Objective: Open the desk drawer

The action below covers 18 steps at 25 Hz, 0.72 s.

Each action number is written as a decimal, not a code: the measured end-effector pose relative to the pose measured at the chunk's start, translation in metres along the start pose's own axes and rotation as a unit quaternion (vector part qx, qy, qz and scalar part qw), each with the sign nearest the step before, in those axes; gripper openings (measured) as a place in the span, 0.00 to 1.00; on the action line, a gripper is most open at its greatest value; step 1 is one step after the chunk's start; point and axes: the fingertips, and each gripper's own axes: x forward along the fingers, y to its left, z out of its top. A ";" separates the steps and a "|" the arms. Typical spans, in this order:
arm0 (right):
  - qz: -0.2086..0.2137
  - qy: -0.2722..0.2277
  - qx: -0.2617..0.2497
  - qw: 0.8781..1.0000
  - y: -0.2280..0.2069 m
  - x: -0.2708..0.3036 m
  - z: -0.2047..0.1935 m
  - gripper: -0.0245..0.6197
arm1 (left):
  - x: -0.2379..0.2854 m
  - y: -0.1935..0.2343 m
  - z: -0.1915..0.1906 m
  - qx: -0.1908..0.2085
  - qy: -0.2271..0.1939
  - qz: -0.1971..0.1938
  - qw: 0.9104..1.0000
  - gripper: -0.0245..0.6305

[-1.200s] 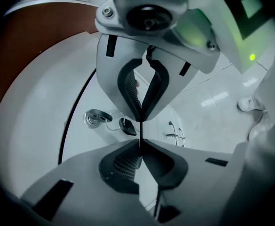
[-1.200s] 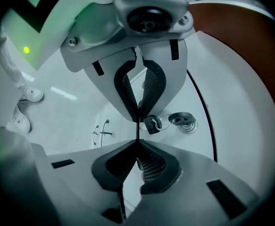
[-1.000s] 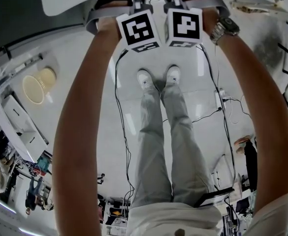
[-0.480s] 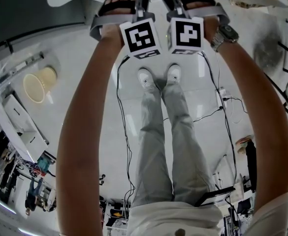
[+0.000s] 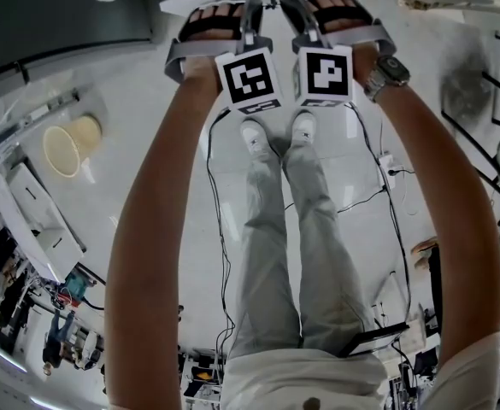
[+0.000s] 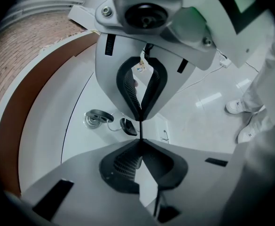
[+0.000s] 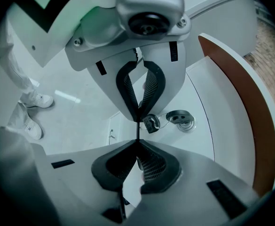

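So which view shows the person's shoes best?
The head view: both white shoes show whole, from above, between the forearms. The left gripper view catches them at its right edge, the right gripper view at its left edge, small and distorted.

Left bare arm (image 5: 160, 229) and right bare arm (image 5: 442, 212) outstretched, parallel. Left grey plastic claw (image 6: 139, 142) and right grey plastic claw (image 7: 137, 142) side by side, jaws closed.

Glossy pale floor (image 5: 138, 101), trailing black cables (image 5: 221, 237)
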 end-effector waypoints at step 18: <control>0.053 -0.030 0.117 0.991 0.017 -0.009 0.000 0.32 | -0.008 -0.009 0.009 -0.170 -0.040 -0.007 0.985 0.32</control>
